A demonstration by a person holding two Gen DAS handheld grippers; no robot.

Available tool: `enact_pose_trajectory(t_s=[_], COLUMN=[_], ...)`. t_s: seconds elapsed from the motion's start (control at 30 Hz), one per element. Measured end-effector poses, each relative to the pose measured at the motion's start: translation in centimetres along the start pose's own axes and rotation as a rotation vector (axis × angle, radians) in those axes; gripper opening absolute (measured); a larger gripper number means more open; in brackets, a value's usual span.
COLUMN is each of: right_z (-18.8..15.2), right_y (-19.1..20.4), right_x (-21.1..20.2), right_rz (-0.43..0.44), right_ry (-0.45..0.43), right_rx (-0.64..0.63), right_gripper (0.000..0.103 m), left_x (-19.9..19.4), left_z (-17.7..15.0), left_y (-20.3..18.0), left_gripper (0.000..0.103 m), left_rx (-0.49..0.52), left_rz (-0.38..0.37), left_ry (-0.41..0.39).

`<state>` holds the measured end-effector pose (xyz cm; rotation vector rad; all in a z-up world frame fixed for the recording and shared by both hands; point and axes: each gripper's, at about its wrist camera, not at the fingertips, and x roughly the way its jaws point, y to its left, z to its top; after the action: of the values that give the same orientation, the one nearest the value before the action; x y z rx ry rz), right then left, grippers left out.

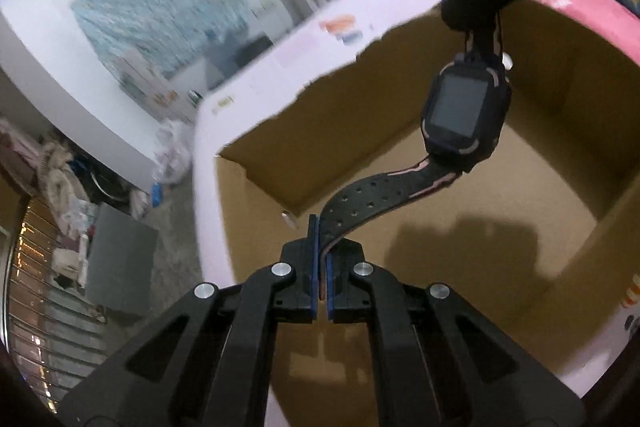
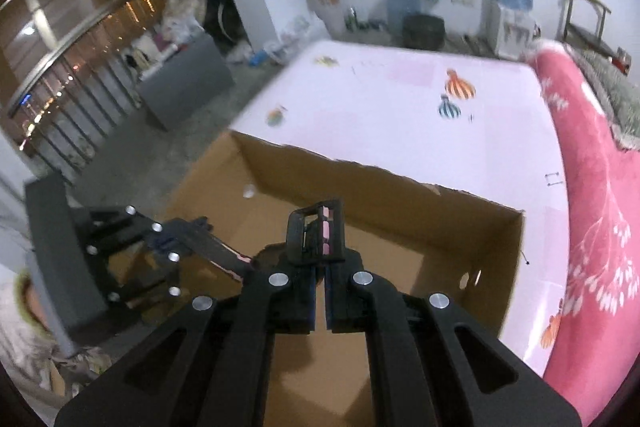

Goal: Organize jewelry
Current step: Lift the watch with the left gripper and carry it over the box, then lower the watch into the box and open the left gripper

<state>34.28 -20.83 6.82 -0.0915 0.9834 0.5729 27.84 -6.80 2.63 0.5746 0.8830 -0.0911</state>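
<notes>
The watch (image 1: 464, 107) is a black smartwatch with a dark, blank square screen, pink trim at the case corners and a black strap with rows of holes and a pink underside. It hangs stretched between the two grippers above an open cardboard box (image 1: 560, 187) that sits on a white sheet with small printed figures.

The left gripper (image 1: 322, 259) is closed on the holed end of the strap, its blue pads pinching it. The right gripper (image 2: 320, 279) is closed on the buckle end; in its own view the black buckle (image 2: 316, 231) with pink strap links stands up just past the fingertips. The watch face hangs tilted in mid-air between them, clear of the box floor.
</notes>
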Motion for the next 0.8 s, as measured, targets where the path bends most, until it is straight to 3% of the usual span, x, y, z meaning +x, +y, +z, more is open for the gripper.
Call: enact_pose_trajectory(t_s=[0.07,0.17,0.2,0.23,0.3,0.37,0.8], right_z=[0.3,0.0,-0.3,-0.5,-0.9,-1.0,-1.8], right_y=[-0.9,-2.2,-2.6,-3.1,-3.3,-3.4,-2.5], right_x=[1.9,4.2,4.8,5.1,4.9,4.3,-3.3], right_rz=[-0.018,-0.066,-0.084,-0.098,-0.123,-0.153,-0.21], right_ry=[0.031,0.115,0.148,0.164,0.165,0.145,0.005], right_rx=[0.018,0.056,0.071,0.084,0.083,0.064,0.062], right_gripper=[0.004,0.011,0.014,0.023,0.04,0.05,0.052], left_x=[1.4,2.6,2.6,2.4,1.7,1.0,-5.3], left_z=[0.8,1.3,1.4,1.3,1.1,0.6,-2.3], left_y=[0.3,0.1,0.0,0.0,0.0,0.4,5.8], left_gripper=[0.004,0.021,0.033,0.044,0.055,0.058,0.068], left_rx=[0.011,0.037,0.038,0.034,0.029,0.013,-0.271], left_rz=[0.005,0.005,0.001,0.003,0.008,0.006,-0.088], left_ry=[0.035,0.093,0.099,0.1,0.073,0.054,-0.07])
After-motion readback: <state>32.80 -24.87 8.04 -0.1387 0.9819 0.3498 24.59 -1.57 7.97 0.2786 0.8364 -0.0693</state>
